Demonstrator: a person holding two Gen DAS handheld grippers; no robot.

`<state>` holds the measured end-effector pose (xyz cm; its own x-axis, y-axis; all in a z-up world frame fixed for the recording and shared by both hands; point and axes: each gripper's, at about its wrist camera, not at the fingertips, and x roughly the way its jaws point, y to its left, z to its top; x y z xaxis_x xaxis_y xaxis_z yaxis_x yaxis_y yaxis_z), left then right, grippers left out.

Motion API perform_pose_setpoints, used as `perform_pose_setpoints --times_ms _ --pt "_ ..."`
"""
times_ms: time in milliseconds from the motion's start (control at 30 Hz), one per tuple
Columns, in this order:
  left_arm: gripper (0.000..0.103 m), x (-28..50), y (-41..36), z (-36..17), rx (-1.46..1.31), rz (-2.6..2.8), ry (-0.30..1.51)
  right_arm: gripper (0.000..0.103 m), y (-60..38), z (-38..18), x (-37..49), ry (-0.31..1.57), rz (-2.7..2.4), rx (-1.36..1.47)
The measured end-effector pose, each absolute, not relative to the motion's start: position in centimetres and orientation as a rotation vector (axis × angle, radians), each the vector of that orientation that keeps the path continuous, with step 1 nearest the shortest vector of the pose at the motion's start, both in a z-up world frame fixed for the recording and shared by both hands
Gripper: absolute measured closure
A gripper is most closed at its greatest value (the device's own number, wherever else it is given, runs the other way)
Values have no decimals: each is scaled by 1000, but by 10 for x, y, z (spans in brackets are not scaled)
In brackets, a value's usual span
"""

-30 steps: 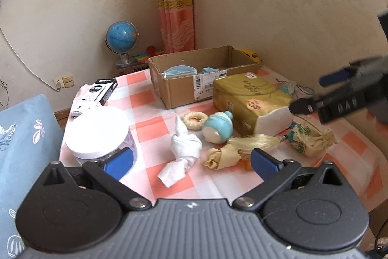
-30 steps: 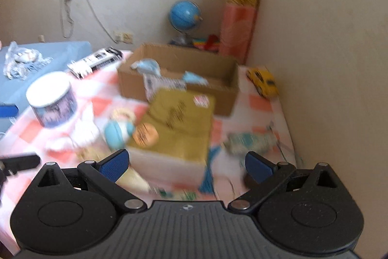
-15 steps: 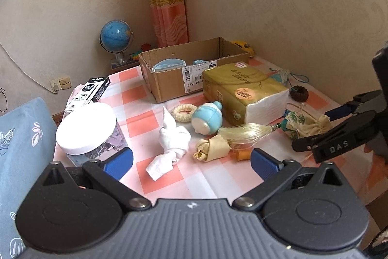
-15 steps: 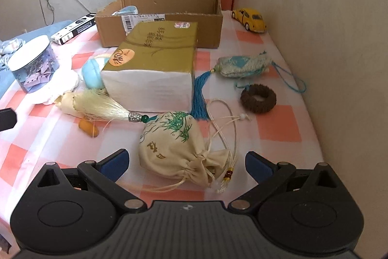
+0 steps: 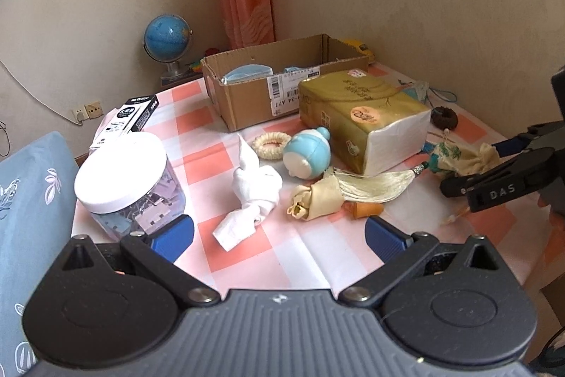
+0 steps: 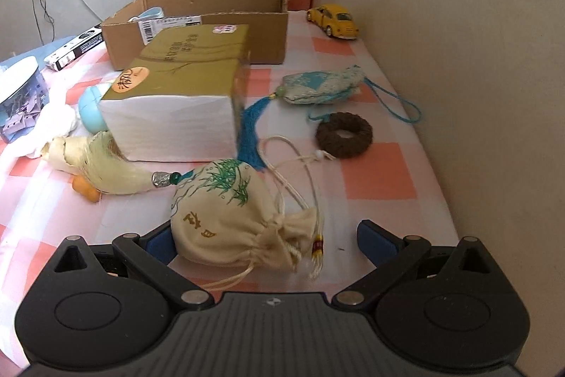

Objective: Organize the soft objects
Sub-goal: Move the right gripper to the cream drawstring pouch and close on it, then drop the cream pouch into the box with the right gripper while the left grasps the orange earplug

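Note:
A cream drawstring pouch [image 6: 229, 214] printed with green bamboo lies on the checked tablecloth, between the spread fingers of my right gripper [image 6: 268, 242], which is open. In the left wrist view that same gripper [image 5: 476, 165] reaches in from the right around the pouch [image 5: 459, 158]. My left gripper [image 5: 279, 232] is open and holds nothing, near the table's front edge. Just ahead of it lie a knotted white cloth [image 5: 254, 189] and a cream tasselled sachet [image 5: 317, 196]. An open cardboard box [image 5: 247, 94] stands at the back with blue soft items inside.
A gold tissue pack [image 6: 176, 94] fills the middle, with a blue round toy [image 5: 307, 158] and a cream scrunchie [image 5: 270, 145] beside it. A blue sachet [image 6: 317, 87], a brown scrunchie [image 6: 344, 135] and a yellow toy car [image 6: 333, 20] lie by the right wall. A white-lidded jar [image 5: 127, 182] stands left.
My right gripper has swung down and forward to the cream pouch, which now lies between its open fingers. The left gripper has stayed open and shifted only slightly.

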<state>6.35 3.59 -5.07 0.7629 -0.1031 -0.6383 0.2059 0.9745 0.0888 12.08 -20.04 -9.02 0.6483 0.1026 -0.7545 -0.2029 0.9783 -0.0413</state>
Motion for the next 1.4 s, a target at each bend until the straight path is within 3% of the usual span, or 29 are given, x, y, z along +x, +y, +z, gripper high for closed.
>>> perform_pose_setpoints --times_ms 767,967,1200,1267,1400 --pt "1 79 35 -59 183 -212 707 2 -182 -83 124 862 179 -78" --pt "4 80 25 -54 164 -302 705 19 -186 -83 130 848 136 -96" --pt "30 83 1 -63 182 -378 754 22 -191 -83 126 819 126 -146" --pt "43 85 -4 -67 182 -383 769 22 -193 -84 123 808 128 -169" --pt "54 93 -15 -74 171 -380 798 22 -201 -85 118 806 148 -155"
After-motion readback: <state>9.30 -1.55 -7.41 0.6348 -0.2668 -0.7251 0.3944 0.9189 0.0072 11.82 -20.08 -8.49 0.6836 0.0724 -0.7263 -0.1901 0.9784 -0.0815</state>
